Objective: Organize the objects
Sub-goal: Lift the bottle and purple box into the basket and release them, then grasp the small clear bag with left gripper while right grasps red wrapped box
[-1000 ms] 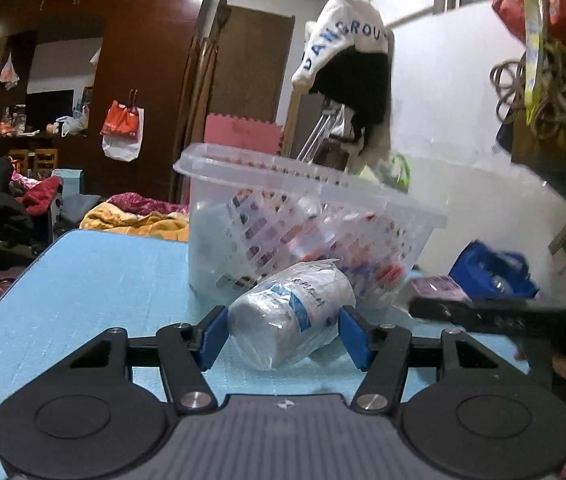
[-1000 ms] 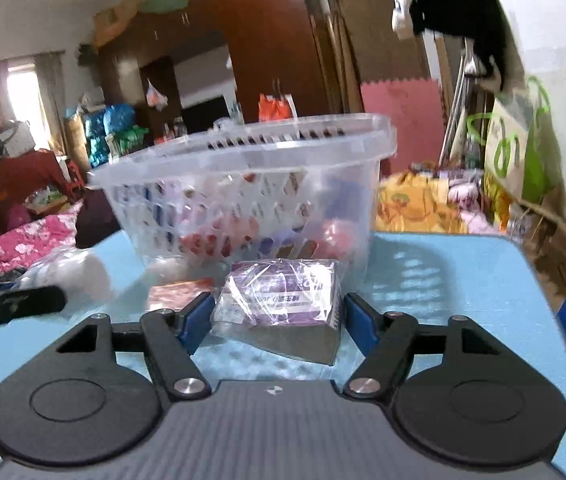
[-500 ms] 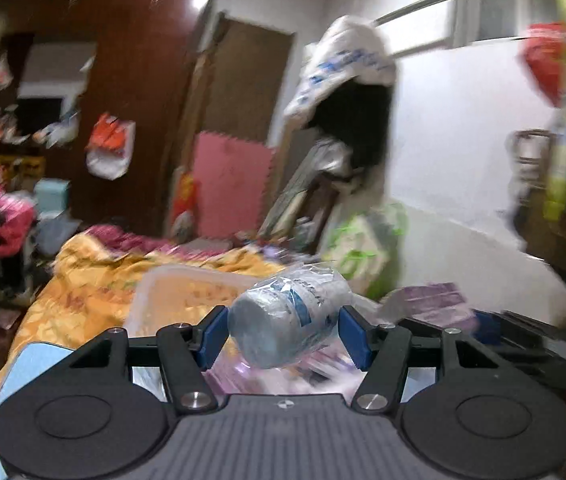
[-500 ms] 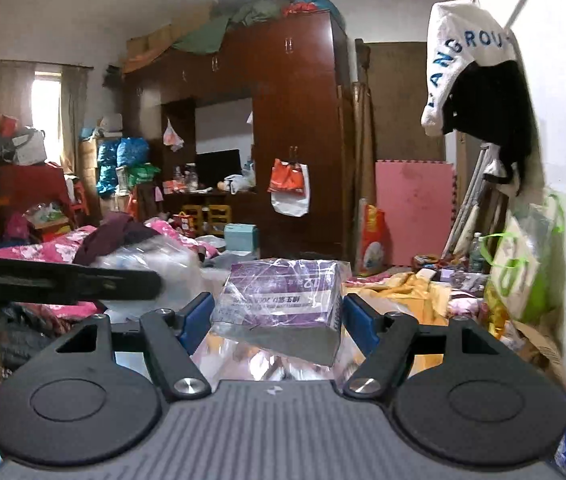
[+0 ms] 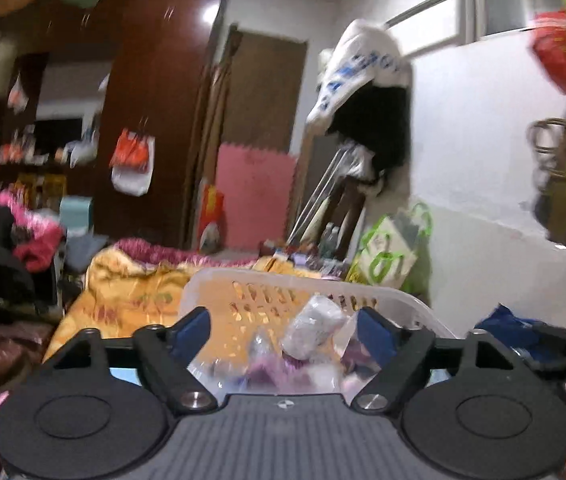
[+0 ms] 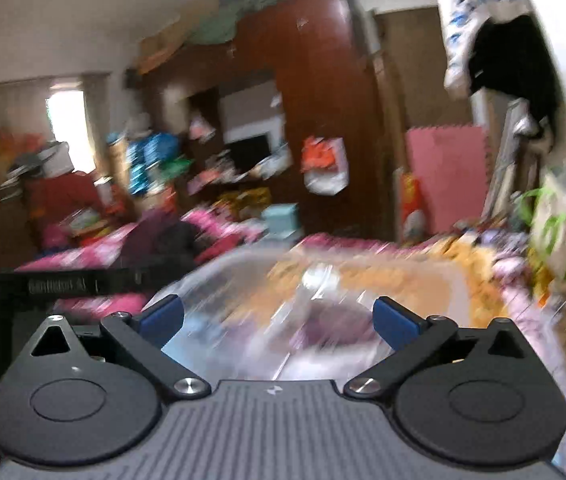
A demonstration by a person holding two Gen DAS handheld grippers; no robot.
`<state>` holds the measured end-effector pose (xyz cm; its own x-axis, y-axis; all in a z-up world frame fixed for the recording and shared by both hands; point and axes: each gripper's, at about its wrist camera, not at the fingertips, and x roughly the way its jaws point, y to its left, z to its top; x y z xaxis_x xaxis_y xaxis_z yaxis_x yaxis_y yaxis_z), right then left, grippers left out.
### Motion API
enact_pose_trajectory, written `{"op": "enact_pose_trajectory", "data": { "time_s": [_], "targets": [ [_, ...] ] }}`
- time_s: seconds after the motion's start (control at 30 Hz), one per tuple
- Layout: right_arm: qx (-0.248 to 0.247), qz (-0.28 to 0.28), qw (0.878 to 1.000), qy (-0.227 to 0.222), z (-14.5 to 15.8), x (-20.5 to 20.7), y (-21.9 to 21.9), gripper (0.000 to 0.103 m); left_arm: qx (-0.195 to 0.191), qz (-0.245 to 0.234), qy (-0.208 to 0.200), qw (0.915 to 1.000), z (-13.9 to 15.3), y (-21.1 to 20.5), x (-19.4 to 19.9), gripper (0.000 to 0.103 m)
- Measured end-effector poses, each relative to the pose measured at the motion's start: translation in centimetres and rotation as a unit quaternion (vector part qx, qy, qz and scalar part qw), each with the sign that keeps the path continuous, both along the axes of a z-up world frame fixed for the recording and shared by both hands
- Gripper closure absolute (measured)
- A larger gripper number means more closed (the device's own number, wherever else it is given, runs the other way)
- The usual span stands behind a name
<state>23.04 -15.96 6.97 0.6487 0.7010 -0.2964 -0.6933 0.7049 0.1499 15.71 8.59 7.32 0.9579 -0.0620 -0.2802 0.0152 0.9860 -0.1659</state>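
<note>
I have both claws hanging above the clear plastic basket (image 5: 403, 300), looking down over its near rim. The left claw (image 5: 283, 330) is opening, its blue pads clear of everything; the wrapped white roll (image 5: 313, 332) shows between them but touches neither pad, and I judge it is dropping or already lying in the basket. The right claw (image 6: 279, 320) is opening too, spread wide with nothing pinched. Below it the purple packet (image 6: 323, 332) is a blur inside the basket, among other wrapped things I cannot make out. In the right wrist view the left claw's black arm crosses the left edge, so the two tools sit close side by side.

So this pair of things looks delivered: roll and packet are both over or in the basket, not in any grip. Only a sliver of the blue desk (image 5: 123, 374) shows, just behind the left pad's arm, so I cannot tell whether more loose things wait on it. If any do, what is left is to go back down, pick them up and bring them here the same way.
</note>
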Motion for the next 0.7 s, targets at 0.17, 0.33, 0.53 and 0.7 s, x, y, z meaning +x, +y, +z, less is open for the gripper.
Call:
{"op": "enact_pose_trajectory", "data": {
  "time_s": [0.17,0.33,0.53,0.7],
  "targets": [
    [-0.110,0.020,0.993,0.024,-6.3,-1.8,3.0,0.000,-0.016,0.008,0.027,0.9995,-3.5,1.7,-3.1,0.014],
    [-0.141,0.010,0.987,0.073,-9.8,1.5,6.7,0.000,-0.007,0.009,0.073,0.9973,-6.8,2.2,-2.2,0.014],
    [-0.163,0.009,0.984,0.071,-10.4,2.1,7.7,0.039,0.006,0.000,0.096,0.9954,-8.5,1.0,-1.5,0.014],
    [-0.136,-0.011,0.989,0.064,-10.1,0.5,3.0,0.039,0.019,-0.016,0.111,0.9935,-9.5,-2.0,-0.4,0.014]
  ]
}}
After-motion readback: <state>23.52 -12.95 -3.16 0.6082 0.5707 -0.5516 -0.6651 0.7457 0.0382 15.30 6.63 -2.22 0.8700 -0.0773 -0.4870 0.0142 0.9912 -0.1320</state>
